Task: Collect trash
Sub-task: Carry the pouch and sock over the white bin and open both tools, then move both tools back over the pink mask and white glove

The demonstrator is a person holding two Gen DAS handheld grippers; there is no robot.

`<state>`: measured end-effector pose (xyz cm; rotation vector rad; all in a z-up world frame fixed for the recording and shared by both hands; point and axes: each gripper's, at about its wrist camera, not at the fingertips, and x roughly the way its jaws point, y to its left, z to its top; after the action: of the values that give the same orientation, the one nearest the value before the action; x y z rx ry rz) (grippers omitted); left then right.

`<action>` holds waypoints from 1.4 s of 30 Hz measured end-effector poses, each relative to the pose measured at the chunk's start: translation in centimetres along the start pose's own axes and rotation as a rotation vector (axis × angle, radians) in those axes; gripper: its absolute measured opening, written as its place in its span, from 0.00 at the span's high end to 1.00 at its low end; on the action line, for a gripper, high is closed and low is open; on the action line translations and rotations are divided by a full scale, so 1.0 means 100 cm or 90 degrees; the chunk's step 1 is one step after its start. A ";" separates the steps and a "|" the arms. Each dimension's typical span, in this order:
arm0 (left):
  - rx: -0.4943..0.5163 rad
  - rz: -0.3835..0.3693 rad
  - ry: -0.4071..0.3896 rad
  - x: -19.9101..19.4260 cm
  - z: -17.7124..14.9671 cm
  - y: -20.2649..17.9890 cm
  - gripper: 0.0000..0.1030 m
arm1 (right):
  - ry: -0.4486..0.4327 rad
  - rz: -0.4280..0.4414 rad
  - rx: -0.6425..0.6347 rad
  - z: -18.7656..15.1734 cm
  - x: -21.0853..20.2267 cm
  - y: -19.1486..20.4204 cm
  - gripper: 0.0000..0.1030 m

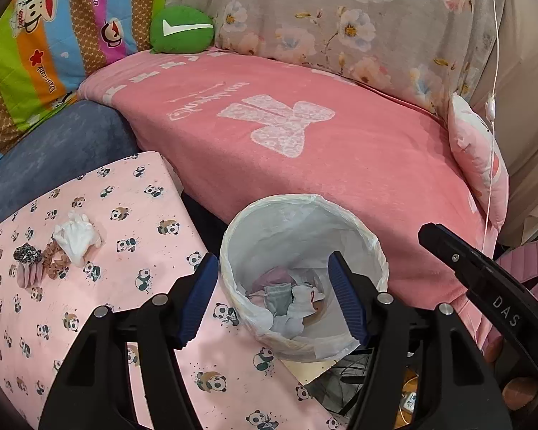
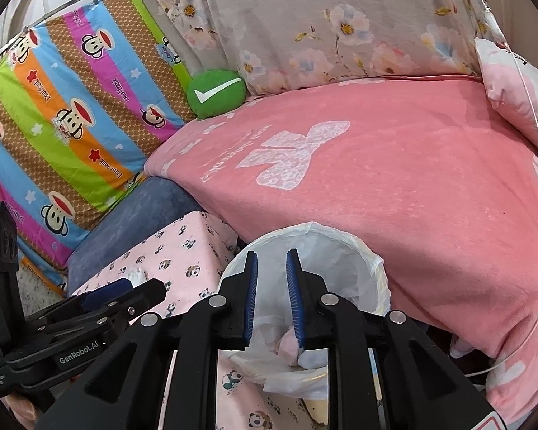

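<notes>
Beside the pink bed (image 1: 358, 165) we see the trash bin (image 1: 373, 247), lined with a white bag. Our left claw (image 1: 272, 297) hangs over it, wide apart and empty. Our right claw (image 2: 272, 301) is only a little apart, nothing in it. Crumpled bits (image 1: 287, 304) lie at the bottom, hard to tell apart. On the panda cloth (image 1: 132, 215), a white glove (image 1: 76, 237) and small scraps (image 1: 39, 261) wait.

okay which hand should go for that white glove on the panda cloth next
Left. Its tool is open, empty and nearer the white glove. The right tool is narrow, over the bin.
</notes>
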<state>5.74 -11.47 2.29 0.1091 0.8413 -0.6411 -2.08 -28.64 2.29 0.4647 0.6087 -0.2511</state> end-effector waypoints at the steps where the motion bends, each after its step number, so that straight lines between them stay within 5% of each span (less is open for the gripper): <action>1: -0.002 0.001 0.000 -0.001 0.000 0.001 0.41 | 0.001 0.001 -0.001 0.000 0.000 0.002 0.81; 42: -0.132 0.061 0.003 -0.019 -0.029 0.102 0.41 | 0.066 0.061 -0.106 -0.032 0.037 0.111 0.74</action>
<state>8.64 -1.35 0.13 -0.0359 0.8970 -0.4610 3.27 -17.74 1.60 0.3457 0.7001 -0.0846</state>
